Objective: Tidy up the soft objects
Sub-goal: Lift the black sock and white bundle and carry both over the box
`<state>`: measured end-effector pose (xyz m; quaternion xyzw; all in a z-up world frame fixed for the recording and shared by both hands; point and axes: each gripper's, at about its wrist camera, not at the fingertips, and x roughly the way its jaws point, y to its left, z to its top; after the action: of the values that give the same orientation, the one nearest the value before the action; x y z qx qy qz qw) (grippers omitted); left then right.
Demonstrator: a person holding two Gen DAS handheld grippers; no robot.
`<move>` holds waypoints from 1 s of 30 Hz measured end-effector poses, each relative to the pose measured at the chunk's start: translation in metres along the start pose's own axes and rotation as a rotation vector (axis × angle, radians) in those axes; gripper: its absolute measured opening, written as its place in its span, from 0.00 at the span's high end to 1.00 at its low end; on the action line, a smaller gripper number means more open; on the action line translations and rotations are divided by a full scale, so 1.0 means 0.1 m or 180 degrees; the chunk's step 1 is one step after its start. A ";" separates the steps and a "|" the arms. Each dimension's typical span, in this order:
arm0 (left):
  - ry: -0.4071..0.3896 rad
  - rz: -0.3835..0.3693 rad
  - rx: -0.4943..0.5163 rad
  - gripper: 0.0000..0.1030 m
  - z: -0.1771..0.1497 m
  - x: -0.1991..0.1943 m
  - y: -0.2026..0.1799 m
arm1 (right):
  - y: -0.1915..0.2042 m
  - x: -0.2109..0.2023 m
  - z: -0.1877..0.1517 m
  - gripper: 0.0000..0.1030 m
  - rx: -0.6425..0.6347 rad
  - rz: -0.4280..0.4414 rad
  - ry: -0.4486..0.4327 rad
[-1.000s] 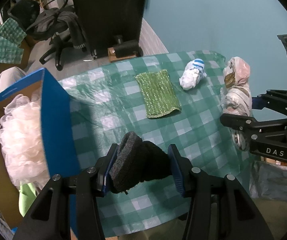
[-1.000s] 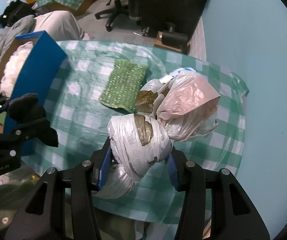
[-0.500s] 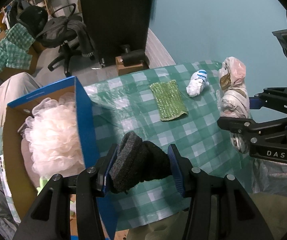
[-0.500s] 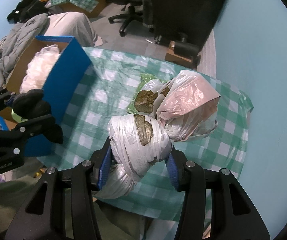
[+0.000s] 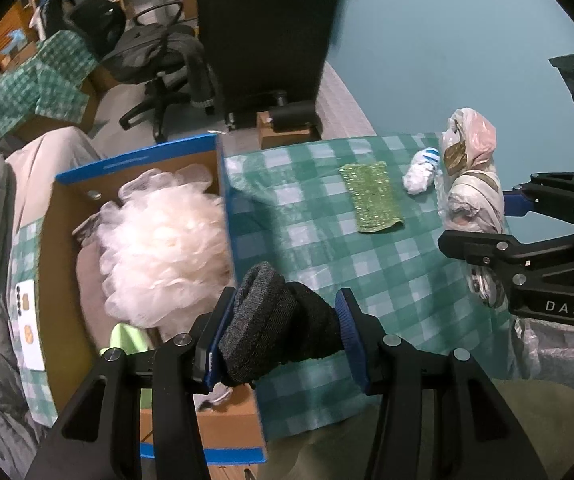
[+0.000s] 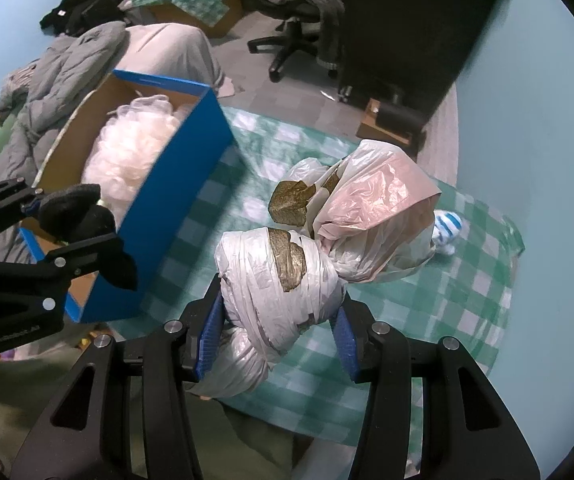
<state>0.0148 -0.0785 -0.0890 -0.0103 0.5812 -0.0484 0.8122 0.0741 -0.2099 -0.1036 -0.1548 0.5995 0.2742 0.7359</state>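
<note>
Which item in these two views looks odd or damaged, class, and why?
The plastic-bag bundle in the right hand-held gripper: it is crumpled bags wound together and patched with brownish tape. Nothing looks spilled.

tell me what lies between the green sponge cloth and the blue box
Nothing: only bare checkered tablecloth lies between the green sponge cloth and the blue box, seen in the left wrist view.
</note>
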 end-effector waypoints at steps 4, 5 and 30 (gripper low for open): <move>-0.0022 0.0047 -0.0100 0.51 -0.06 -0.06 0.17 | 0.14 0.01 0.07 0.53 -0.0073 0.0043 -0.0009; -0.0026 0.0065 -0.0134 0.51 -0.07 -0.08 0.22 | 0.18 0.02 0.09 0.53 -0.0092 0.0054 -0.0013; -0.0034 0.0311 -0.0677 0.51 -0.48 -0.25 1.07 | 1.19 0.28 0.48 0.53 -0.0573 0.0400 -0.0001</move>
<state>-0.0315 0.0323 -0.0888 -0.0684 0.5785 0.0533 0.8111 0.0461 -0.0812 -0.1075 -0.1822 0.5808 0.3726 0.7005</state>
